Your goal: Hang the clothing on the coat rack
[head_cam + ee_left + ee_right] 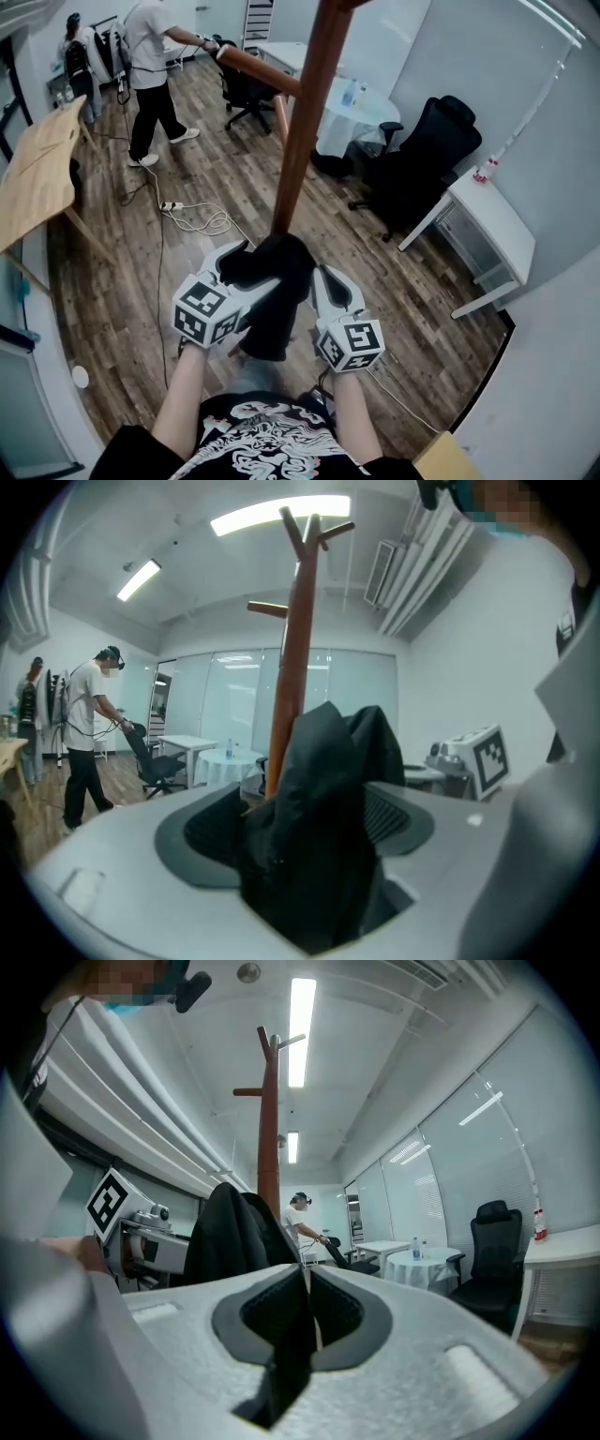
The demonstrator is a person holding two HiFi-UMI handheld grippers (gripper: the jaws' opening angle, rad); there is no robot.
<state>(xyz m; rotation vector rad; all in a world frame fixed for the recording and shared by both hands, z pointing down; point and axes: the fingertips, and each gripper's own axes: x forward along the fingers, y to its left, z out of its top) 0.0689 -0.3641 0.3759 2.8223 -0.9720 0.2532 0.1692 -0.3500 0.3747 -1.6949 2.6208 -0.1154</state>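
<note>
Left claw point(300, 829) spread round black garment point(275, 302), long axis vertical, right claw point(306, 1312) pinching

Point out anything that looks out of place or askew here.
The black garment hangs bunched beside the coat rack pole, on no peg. The right tongs pinch a fold; the left tongs stand open around loose cloth. A white cable sprawls across the floor.

Around me I see a wood-plank floor point(234, 187), 2 black office chairs point(422, 159), a round white table point(361, 108), a white desk point(492, 220), a light wooden table point(37, 173), pale walls point(562, 356) and bright ceiling strip lights point(302, 1016).
</note>
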